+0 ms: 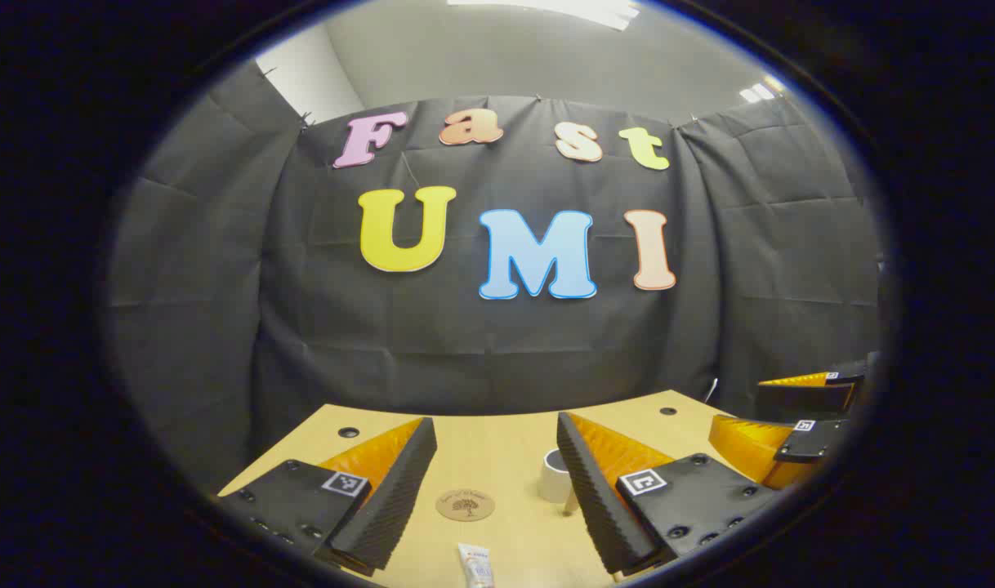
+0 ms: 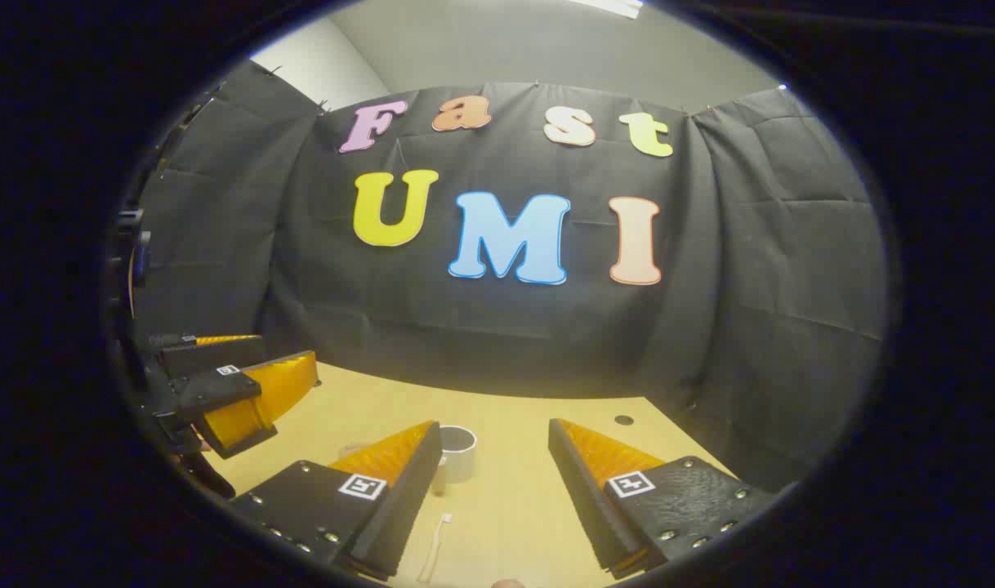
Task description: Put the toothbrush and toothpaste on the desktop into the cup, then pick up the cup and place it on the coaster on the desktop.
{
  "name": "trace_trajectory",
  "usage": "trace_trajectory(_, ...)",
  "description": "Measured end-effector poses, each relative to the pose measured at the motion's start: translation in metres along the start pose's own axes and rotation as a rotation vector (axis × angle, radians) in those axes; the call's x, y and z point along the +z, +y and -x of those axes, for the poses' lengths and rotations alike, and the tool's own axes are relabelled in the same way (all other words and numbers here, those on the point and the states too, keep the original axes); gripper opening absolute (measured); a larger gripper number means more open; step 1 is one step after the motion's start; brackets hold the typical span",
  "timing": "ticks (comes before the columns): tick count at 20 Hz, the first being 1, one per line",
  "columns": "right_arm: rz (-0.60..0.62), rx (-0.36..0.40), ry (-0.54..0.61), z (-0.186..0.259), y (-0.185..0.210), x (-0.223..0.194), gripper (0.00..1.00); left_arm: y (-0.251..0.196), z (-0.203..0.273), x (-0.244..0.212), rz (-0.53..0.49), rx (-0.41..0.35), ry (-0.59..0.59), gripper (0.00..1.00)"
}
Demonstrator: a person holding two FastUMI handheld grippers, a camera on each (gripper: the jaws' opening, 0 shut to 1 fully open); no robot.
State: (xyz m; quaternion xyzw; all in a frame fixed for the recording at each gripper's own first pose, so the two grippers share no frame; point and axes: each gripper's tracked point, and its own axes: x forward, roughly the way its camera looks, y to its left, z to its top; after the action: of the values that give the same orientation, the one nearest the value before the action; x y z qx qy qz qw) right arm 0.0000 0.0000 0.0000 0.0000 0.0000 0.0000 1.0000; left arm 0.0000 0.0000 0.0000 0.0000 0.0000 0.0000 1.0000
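White toothbrush lies on the wooden desktop, pointing away towards the cup, right between the wide-open right gripper fingers. Toothpaste sits under the wide-open left gripper.

Light wooden desktop, round cable holes near the far edge. Lying directly on it: round brown coaster at centre; white cup upright, just right of the coaster, apart from it; toothpaste flat at the near edge; white toothbrush flat, nearer than the cup.
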Motion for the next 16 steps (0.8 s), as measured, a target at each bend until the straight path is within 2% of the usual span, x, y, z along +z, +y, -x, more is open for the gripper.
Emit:
trace_trajectory(2, 0.003, -0.007, 0.013, -0.006, 0.001, -0.001, 0.83, 0.0, -0.005, 0.003, -0.001, -0.004, -0.005, 0.93)
trace_trajectory(3, 0.001, -0.008, 0.02, -0.009, 0.001, -0.001, 0.83, -0.001, -0.009, 0.003, 0.008, -0.009, -0.01, 0.95)
trace_trajectory(10, -0.012, -0.011, 0.094, -0.02, -0.004, -0.016, 0.83, 0.001, -0.021, -0.013, 0.019, 0.0, 0.018, 0.96)
trace_trajectory(16, -0.003, 0.025, 0.172, -0.019, 0.006, -0.037, 0.83, 0.009, -0.015, -0.031, -0.006, 0.02, 0.057, 0.96)
